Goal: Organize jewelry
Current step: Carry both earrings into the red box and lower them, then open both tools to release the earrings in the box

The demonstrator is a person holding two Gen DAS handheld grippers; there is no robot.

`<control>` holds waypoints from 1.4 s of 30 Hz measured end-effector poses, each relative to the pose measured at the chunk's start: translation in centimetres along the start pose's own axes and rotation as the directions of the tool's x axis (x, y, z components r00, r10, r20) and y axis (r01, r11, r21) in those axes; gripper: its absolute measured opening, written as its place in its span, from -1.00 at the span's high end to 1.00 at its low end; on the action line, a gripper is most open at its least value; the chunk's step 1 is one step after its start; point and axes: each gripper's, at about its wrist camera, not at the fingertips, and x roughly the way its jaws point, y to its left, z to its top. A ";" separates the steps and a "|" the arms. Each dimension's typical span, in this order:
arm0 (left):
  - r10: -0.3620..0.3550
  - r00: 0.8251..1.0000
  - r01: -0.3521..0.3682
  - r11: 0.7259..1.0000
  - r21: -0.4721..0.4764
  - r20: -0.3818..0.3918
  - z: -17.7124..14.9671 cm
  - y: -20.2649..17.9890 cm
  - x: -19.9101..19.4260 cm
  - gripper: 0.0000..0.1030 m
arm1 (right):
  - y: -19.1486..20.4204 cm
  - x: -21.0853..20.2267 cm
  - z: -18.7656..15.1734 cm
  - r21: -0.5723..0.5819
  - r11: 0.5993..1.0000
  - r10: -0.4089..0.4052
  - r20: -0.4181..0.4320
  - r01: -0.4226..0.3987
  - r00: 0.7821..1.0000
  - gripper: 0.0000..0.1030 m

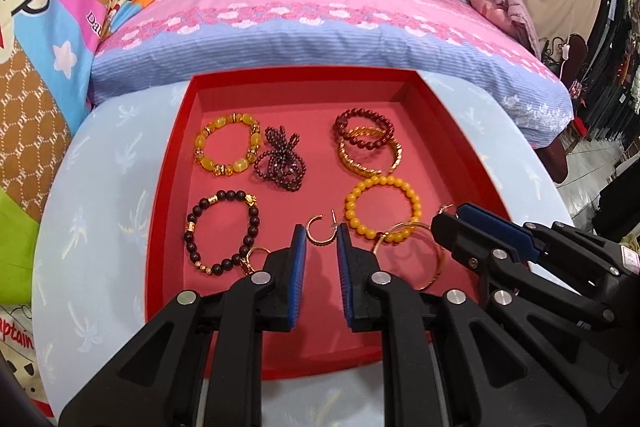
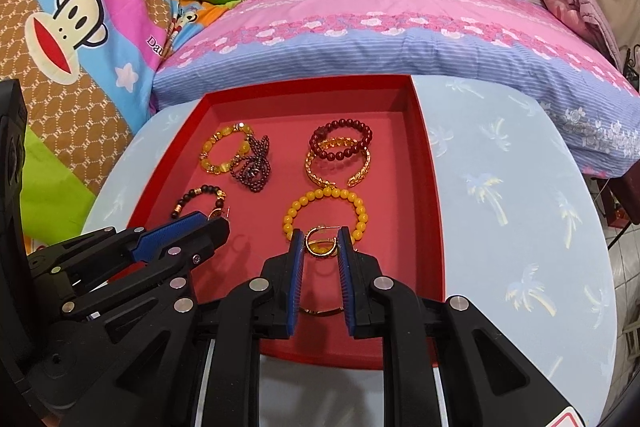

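Observation:
A red tray [image 1: 172,163] [image 2: 434,195] on a round table holds several bracelets and hoop earrings. My left gripper [image 1: 321,241] is open, its tips on either side of a small gold hoop earring [image 1: 319,231]. My right gripper [image 2: 320,247] is open around another gold hoop earring [image 2: 320,245], just in front of a yellow bead bracelet [image 2: 322,199] [image 1: 382,205]. A black bead bracelet [image 1: 222,231] lies at the left. A thin gold bangle [image 1: 430,255] lies under the right gripper [image 1: 448,219]. The left gripper [image 2: 216,223] shows in the right wrist view.
Further back in the tray lie a yellow stone bracelet [image 1: 226,149], a dark bead tangle [image 1: 280,159], a dark red bead bracelet [image 1: 362,131] on a gold cuff [image 1: 370,155]. The light blue tablecloth [image 2: 520,187] lies to the right. A pink and blue pillow [image 1: 320,27] lies behind.

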 end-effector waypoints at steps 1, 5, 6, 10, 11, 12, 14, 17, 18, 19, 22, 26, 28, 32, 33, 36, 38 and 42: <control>0.000 1.000 0.000 1.000 -0.002 -0.004 -0.1 0.1 0.3 0.70 | 0.0 0.3 0.0 0.001 1.000 0.000 -0.004 0.000 1.000 0.69; 0.006 1.000 -0.006 1.000 -0.005 -0.017 -0.1 0.5 1.1 0.70 | 0.1 1.2 -0.1 0.005 1.000 -0.001 -0.019 0.001 1.000 0.69; 0.008 1.000 -0.008 1.000 -0.005 -0.019 -0.2 0.5 1.3 0.70 | 0.1 1.4 -0.1 0.006 1.000 -0.001 -0.023 0.001 1.000 0.69; 0.014 1.000 -0.014 1.000 -0.004 -0.027 -0.2 0.7 1.9 0.70 | -0.1 2.0 -0.2 0.009 1.000 -0.003 -0.034 0.003 0.999 0.69; 0.014 0.999 -0.014 1.000 -0.004 -0.029 -0.3 0.8 2.0 0.70 | -0.1 2.1 -0.2 0.009 1.000 -0.003 -0.036 0.004 0.999 0.69; 0.013 0.999 -0.013 1.000 -0.006 -0.031 -0.3 0.8 2.2 0.69 | -0.1 2.3 -0.3 0.009 1.000 -0.004 -0.039 0.004 0.999 0.69; 0.014 0.999 -0.014 1.000 -0.007 -0.035 -0.4 0.9 2.4 0.69 | -0.2 2.4 -0.3 0.008 1.000 -0.006 -0.042 0.006 0.999 0.69; 0.016 0.999 -0.016 1.000 -0.005 -0.038 -0.4 0.9 2.7 0.69 | -0.3 2.7 -0.4 0.009 1.000 -0.008 -0.047 0.008 0.999 0.69; 0.018 0.999 -0.018 1.000 -0.005 -0.038 -0.4 0.9 2.8 0.69 | -0.3 2.8 -0.4 0.010 1.000 -0.008 -0.048 0.009 0.999 0.68; 0.018 0.999 -0.018 1.000 -0.005 -0.039 -0.4 0.9 2.8 0.69 | -0.3 2.9 -0.4 0.010 1.000 -0.009 -0.049 0.009 0.999 0.68; 0.025 0.999 -0.025 1.000 -0.006 -0.040 -0.4 0.9 2.9 0.69 | -0.3 3.0 -0.4 0.012 1.000 -0.011 -0.051 0.012 0.999 0.68; 0.035 0.998 -0.035 0.999 -0.010 -0.043 -0.5 1.0 3.1 0.50 | -0.3 3.0 -0.5 0.012 1.000 -0.010 -0.048 0.011 0.999 0.66; 0.046 0.998 -0.046 0.999 -0.009 -0.039 -0.5 1.0 3.0 0.46 | -0.3 3.0 -0.5 0.010 1.000 -0.012 -0.048 0.012 0.999 0.65; 0.062 0.997 -0.063 0.998 -0.011 -0.038 -0.6 1.0 2.8 0.40 | -0.2 2.8 -0.6 0.013 1.000 -0.020 -0.047 0.020 0.999 0.63; 0.063 0.997 -0.063 0.998 -0.011 -0.037 -0.6 1.0 2.7 0.40 | -0.2 2.7 -0.6 0.014 1.000 -0.021 -0.046 0.021 0.999 0.62; 0.066 0.997 -0.066 0.998 -0.008 -0.031 -0.7 0.9 2.3 0.40 | -0.3 2.2 -0.7 0.020 0.999 -0.024 -0.041 0.025 0.999 0.60; 0.067 0.997 -0.068 0.998 -0.007 -0.028 -0.8 0.8 1.9 0.40 | -0.3 1.9 -0.8 0.022 0.999 -0.029 -0.037 0.030 0.999 0.58; 0.069 0.997 -0.070 0.998 -0.012 -0.021 -1.2 0.6 0.9 0.39 | -0.2 0.7 -1.3 0.016 0.999 -0.046 -0.019 0.046 0.999 0.51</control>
